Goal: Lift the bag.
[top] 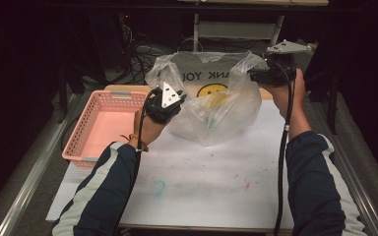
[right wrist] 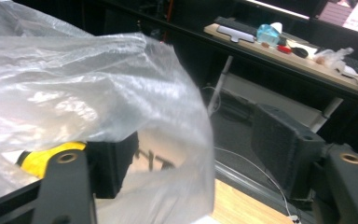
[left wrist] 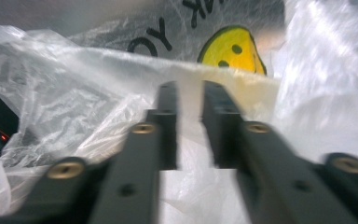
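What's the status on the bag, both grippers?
Left gripper shut on the plastic bag near rim. Right gripper open, bag's edge draped between its jaws, unpinched. Bag slumped on white mat. Pink basket beside it, clear.

Two grippers at a clear plastic bag on the table

The left gripper [top: 166,102] is at the left edge of the plastic bag [top: 211,93], low, with its grey plate on top; its jaws are hidden from above. The right gripper [top: 270,73] is higher, at the upper right corner of the bag, and a black cable hangs down from it along the right sleeve. Between the two grippers the bag stands open and crumpled, with a yellow smiley face [top: 211,90] and black letters on it. A pink basket [top: 106,123] is just left of the left gripper, on the white table cover [top: 216,182].
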### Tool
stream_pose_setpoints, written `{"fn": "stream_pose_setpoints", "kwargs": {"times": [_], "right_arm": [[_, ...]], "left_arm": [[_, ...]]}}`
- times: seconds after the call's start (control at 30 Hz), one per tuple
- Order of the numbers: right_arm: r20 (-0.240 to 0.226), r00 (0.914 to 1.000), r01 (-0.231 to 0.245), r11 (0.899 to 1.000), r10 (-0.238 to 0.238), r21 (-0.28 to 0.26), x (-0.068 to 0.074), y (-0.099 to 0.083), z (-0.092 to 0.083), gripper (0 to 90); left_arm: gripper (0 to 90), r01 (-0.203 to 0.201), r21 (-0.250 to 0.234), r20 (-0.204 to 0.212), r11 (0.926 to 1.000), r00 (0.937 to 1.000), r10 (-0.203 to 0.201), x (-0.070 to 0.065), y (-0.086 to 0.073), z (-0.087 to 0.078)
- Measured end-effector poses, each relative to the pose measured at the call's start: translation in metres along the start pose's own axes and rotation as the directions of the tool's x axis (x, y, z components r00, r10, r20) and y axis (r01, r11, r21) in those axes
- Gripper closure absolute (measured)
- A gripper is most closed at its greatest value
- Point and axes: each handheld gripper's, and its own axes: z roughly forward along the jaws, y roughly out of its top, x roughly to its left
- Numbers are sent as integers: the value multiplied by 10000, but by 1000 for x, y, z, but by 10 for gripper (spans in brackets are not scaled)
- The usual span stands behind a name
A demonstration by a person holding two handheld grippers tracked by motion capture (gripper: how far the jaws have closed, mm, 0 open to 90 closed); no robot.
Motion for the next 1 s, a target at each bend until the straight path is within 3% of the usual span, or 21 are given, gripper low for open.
{"fn": "stream_pose_setpoints", "kwargs": {"times": [0.1,0.27,0.43,0.5,0.63,0.77,1.0], "right_arm": [[-89,9995,313,9994,-312,165,4,-3,-5,287],[-162,9997,168,9999,-168,-1,1,-10,-16,266],[535,9985,129,9999,-128,-28,-6,-14,-30,253],[1195,9921,355,9993,-368,133,-8,-14,-35,251],[876,9956,345,9993,-331,-145,-15,-16,-48,253],[852,9962,174,9996,-154,-230,-18,-24,-55,252],[333,9994,157,9975,-134,-687,-3,-44,-60,243]], "left_arm": [[879,110,380,-279,9992,9996,-100,4,-2,9],[880,547,497,-527,9973,9973,-521,13,-5,18],[879,621,464,-500,9970,9970,-597,14,-5,20],[880,592,453,-487,9972,9972,-569,13,-5,20],[880,610,457,-476,9971,9971,-588,13,-5,18],[877,670,221,-384,9975,9971,-661,15,-5,9],[611,608,-347,-27,9975,9981,-610,11,-17,-17]]}}
